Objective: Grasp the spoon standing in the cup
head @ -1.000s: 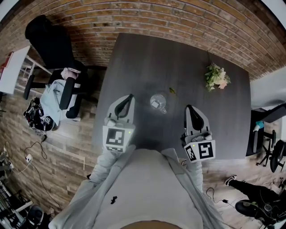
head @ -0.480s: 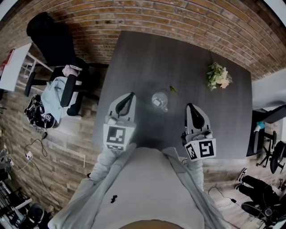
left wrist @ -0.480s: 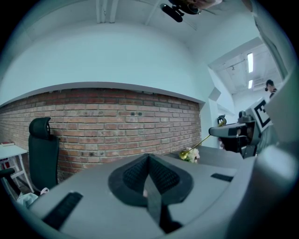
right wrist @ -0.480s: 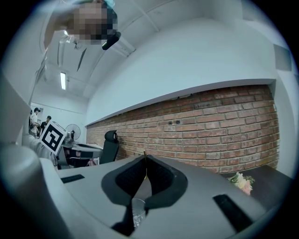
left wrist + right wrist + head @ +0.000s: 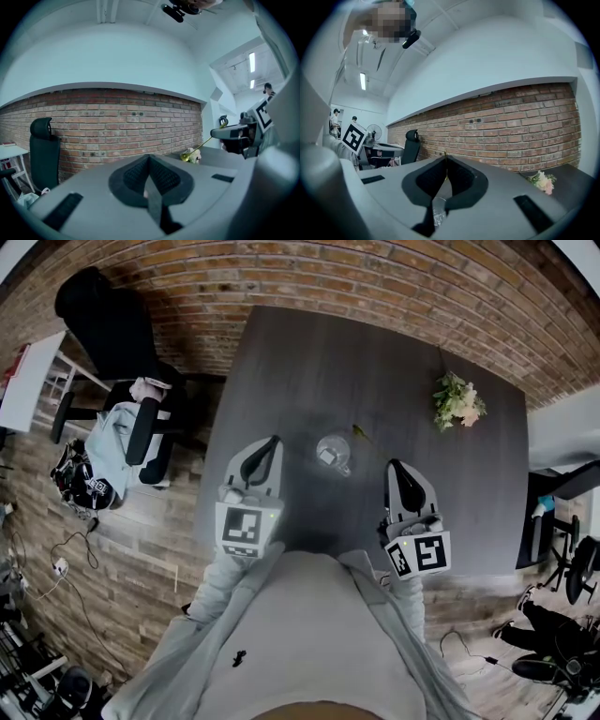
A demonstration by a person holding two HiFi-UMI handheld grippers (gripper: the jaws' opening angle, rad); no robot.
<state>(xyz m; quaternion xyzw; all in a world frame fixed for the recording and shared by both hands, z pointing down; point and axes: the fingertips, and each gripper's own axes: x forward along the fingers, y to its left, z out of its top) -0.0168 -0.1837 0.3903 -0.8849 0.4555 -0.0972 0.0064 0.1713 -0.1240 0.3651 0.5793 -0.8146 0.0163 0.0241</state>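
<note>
Both arms reach forward side by side; the left tongs (image 5: 273, 441) and right tongs (image 5: 395, 466) point ahead, jaws together, holding nothing.

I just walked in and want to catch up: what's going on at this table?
A person holds a gripper in each hand over a dark table. The left gripper and the right gripper hover either side of a clear cup with a yellow-green spoon standing in it. Both have their fingers shut on nothing and touch neither, so the spoon is not yet grasped. Flowers lie farther right.
</note>
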